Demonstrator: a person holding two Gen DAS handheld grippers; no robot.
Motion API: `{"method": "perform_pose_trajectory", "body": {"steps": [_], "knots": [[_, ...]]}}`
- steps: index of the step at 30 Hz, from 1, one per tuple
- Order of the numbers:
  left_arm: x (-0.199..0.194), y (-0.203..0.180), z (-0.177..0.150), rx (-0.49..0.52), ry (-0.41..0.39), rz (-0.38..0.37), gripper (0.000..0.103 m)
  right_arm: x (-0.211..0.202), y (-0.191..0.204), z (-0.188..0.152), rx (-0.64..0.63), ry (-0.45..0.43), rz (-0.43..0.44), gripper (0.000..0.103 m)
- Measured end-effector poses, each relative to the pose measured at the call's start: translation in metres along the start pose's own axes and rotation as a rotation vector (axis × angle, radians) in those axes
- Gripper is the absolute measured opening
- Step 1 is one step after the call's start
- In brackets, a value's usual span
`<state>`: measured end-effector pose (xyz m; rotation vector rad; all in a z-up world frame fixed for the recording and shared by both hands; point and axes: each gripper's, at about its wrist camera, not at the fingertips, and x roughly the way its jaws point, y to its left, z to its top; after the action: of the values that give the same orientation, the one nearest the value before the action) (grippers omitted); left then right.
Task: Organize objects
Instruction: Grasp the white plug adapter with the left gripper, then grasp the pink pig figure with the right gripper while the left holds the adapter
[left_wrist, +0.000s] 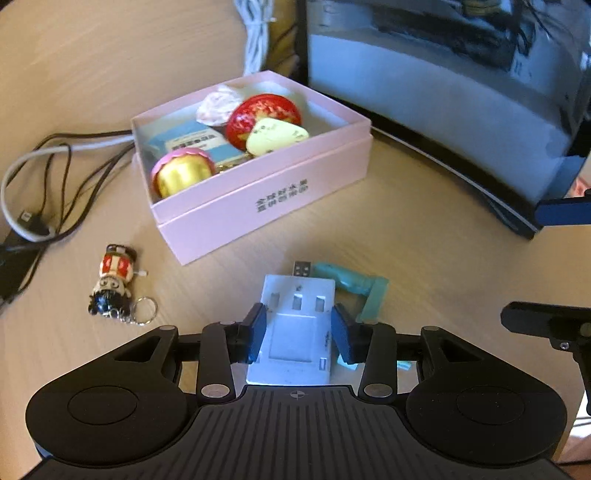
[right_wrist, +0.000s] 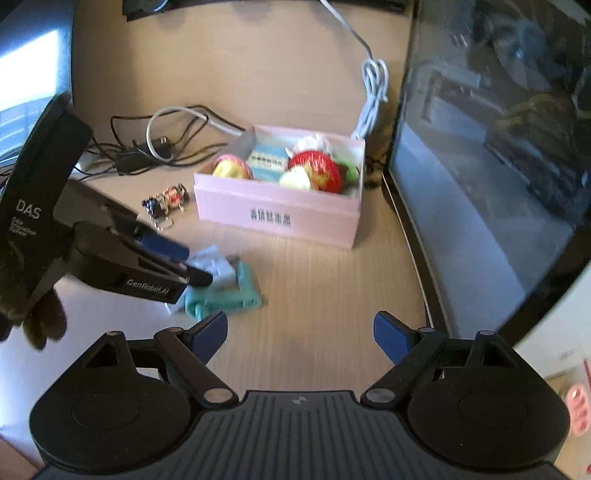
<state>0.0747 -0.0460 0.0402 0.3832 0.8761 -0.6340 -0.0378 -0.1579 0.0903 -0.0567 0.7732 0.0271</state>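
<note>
Inside pink box (left_wrist: 258, 188): wrapped trinkets (left_wrist: 263, 117).

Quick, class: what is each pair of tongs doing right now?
Left tongs: closed on the white card reader.
Right tongs: open, holding nothing.

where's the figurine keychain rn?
The figurine keychain lies on the desk, outside the pink box, by its near-left corner in the left wrist view, close to the black cables.
</note>
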Motion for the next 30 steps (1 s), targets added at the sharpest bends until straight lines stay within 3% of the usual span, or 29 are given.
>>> {"method": "perform_pose_trajectory", "body": {"steps": [9, 11, 15, 16, 17, 18, 25, 30], "knots": [[0.016, 0.009, 0.012, -0.044, 0.008, 0.027, 0.052, 0.011, 0.001, -0.020, 0.052, 0.046, 0.024, 0.090], [0.027, 0.017, 0.016, -0.092, 0.062, 0.033, 0.049, 0.010, 0.004, -0.022, 0.044, 0.047, 0.030, 0.091], [0.026, 0.025, 0.013, -0.168, 0.059, 0.033, 0.043, 0.008, 0.006, -0.024, 0.036, 0.038, 0.034, 0.091], [0.024, 0.026, 0.011, -0.174, 0.055, 0.028, 0.039, 0.009, 0.006, -0.024, 0.036, 0.038, 0.035, 0.091], [0.021, 0.028, 0.009, -0.183, 0.049, 0.026, 0.027, 0.010, 0.005, -0.024, 0.037, 0.040, 0.036, 0.091], [0.016, 0.029, 0.005, -0.199, 0.035, 0.030, 0.021, 0.012, 0.005, -0.024, 0.038, 0.044, 0.038, 0.091], [-0.054, 0.046, -0.046, -0.402, -0.076, -0.015, 0.020, 0.027, 0.020, -0.012, -0.024, 0.045, 0.073, 0.091], [-0.111, 0.063, -0.097, -0.535, -0.130, 0.031, 0.020, 0.044, 0.056, 0.002, -0.134, 0.040, 0.151, 0.091]]}}
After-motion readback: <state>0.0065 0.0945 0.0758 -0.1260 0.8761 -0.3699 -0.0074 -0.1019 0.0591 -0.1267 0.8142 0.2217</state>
